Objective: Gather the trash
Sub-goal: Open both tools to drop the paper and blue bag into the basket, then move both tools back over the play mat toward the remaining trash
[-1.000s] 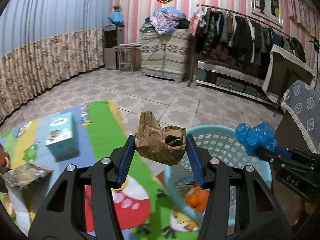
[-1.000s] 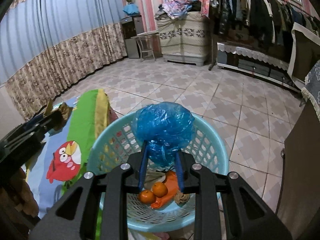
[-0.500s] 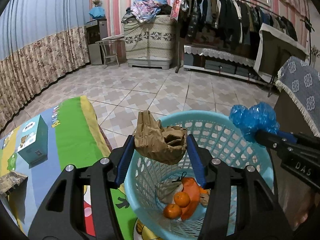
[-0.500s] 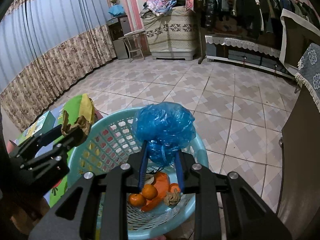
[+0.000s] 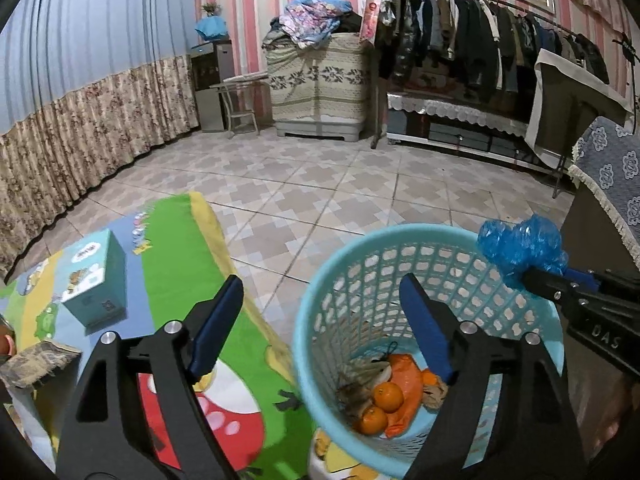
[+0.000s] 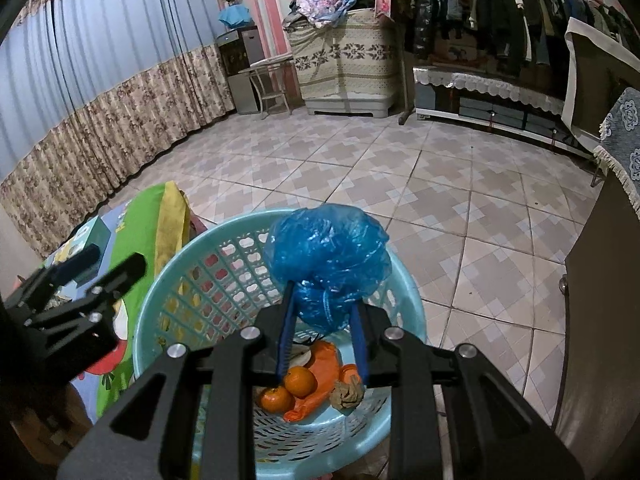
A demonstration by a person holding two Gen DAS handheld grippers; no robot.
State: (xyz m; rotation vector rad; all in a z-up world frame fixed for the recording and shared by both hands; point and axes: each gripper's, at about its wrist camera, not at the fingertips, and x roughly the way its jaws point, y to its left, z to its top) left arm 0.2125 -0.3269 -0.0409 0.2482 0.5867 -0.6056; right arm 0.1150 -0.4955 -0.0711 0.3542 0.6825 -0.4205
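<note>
Right wrist: blue bag [image 6: 326,258] btwn tongs [image 6: 322,334]

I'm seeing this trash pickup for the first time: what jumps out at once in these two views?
The crumpled blue plastic bag, clamped in the right gripper right over the turquoise basket, grabs the eye first. In the basket's bottom lie two oranges on an orange wrapper. The left gripper hangs wide open and empty above the basket's near rim, beside the bright cartoon mat.

Both wrist cameras look steeply down, close over the basket [image 5: 316,316], facing the clothes rack [image 5: 480,40] at 1 o'clock. Shared: basket [image 6: 404,300], play mat [image 5: 172,248], tiled floor [image 6: 400,168].
</note>
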